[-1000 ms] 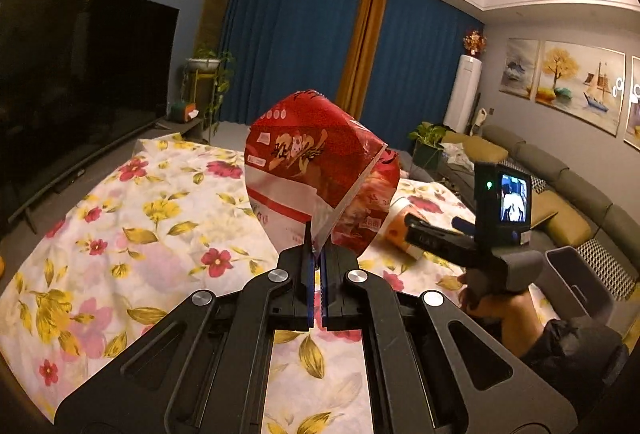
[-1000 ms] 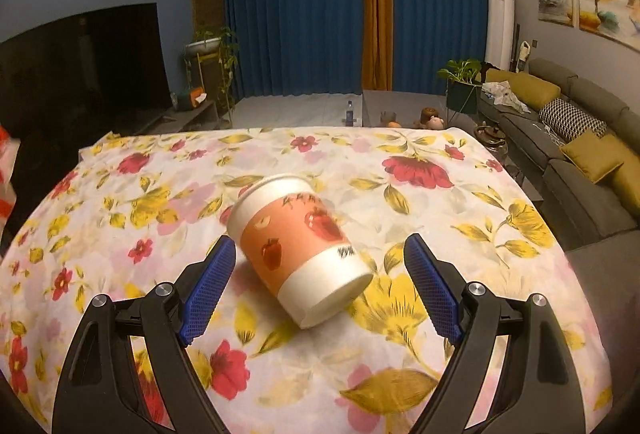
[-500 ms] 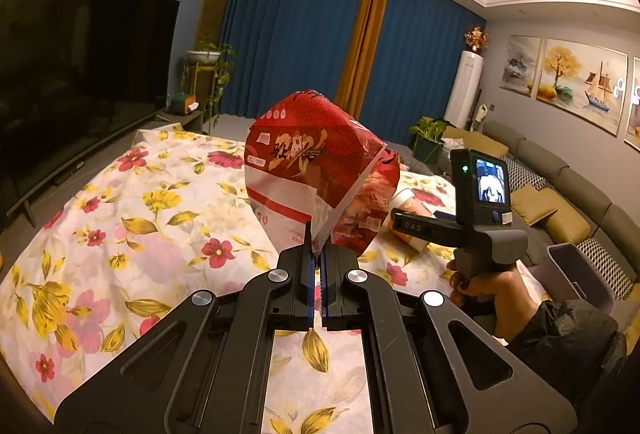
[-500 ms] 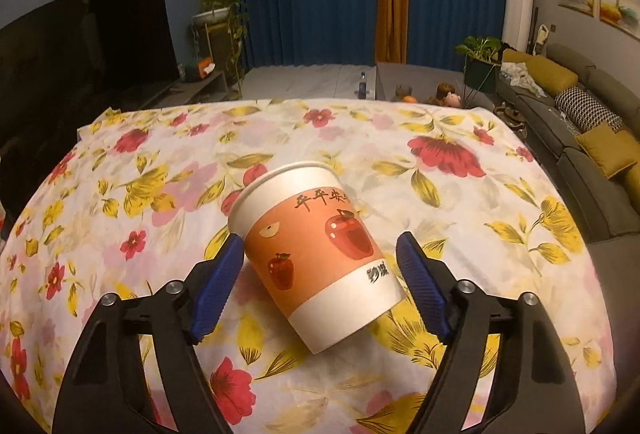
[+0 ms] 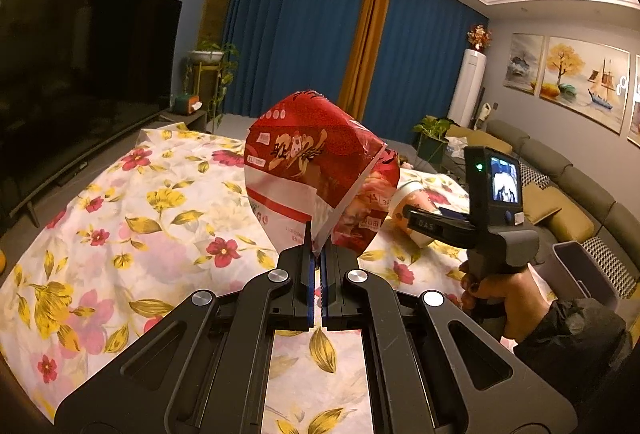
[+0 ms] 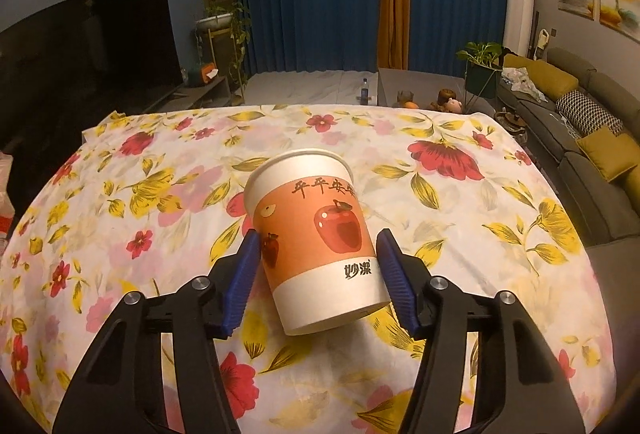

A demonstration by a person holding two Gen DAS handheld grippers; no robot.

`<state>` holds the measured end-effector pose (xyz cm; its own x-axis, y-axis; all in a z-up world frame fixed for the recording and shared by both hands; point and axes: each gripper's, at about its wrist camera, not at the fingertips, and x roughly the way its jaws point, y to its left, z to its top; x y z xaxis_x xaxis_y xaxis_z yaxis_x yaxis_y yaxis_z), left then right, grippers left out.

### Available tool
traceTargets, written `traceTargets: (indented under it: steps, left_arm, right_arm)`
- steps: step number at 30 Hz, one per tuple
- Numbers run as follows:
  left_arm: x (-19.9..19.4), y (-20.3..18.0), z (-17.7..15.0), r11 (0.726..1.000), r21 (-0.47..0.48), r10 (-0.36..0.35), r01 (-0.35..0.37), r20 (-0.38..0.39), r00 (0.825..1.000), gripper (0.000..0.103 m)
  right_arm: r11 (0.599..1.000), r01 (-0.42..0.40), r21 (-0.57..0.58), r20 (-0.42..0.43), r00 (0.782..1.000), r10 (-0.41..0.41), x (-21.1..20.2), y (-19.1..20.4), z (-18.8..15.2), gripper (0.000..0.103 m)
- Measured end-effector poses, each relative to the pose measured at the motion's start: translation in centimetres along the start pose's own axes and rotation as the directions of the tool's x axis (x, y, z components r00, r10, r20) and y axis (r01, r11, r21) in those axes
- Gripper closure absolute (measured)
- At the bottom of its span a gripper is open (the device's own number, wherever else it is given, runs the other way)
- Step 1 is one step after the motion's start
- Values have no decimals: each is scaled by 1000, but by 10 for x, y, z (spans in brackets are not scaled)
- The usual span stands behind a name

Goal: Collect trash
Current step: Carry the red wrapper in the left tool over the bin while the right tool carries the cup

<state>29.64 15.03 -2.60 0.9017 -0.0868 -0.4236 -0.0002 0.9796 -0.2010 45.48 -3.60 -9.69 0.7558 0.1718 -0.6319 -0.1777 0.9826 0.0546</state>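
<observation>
A red and white plastic snack bag [image 5: 304,170] stands up from my left gripper [image 5: 316,254], which is shut on its lower edge above the floral tablecloth [image 5: 120,218]. A paper cup [image 6: 316,234], orange band with red apples, lies tilted on its side on the cloth [image 6: 460,218]. My right gripper [image 6: 318,240] straddles the cup's middle; its jaws are closing and the blue pads [image 6: 244,274] meet the cup's sides. In the left wrist view, the right gripper [image 5: 420,220] reaches behind the bag, where the cup [image 5: 410,200] is mostly hidden.
A person's hand [image 5: 500,294] in a dark sleeve holds the right gripper's handle. A grey bin [image 5: 576,266] stands off the table's right edge by the sofa [image 5: 580,194]. A large dark TV [image 5: 80,74] fills the left wall.
The right gripper's jaws have narrowed from wide apart to the cup's sides, and it has moved in so the cup sits deeper between the fingers. The left gripper and bag stayed still.
</observation>
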Motion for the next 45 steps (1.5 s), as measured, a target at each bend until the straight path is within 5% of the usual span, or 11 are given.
traceTargets:
  steps: [9, 25, 37, 45]
  left_arm:
    - [5, 0, -3, 1000, 4, 6, -6, -12, 1000, 102]
    - [5, -44, -16, 994, 109, -26, 29, -33, 999, 102]
    - [-25, -140, -16, 965, 214, -151, 150, -16, 988, 102]
    - [-25, -241, -27, 913, 279, -294, 297, -55, 954, 102]
  right_arm:
    - [1000, -21, -7, 56, 998, 21, -39, 3, -12, 45]
    - [1000, -15, 15, 224, 975, 11, -182, -27, -44, 44]
    - [996, 45, 73, 283, 957, -64, -251, -90, -76, 44]
    - [969, 146, 199, 303, 931, -203, -292, -176, -106, 44]
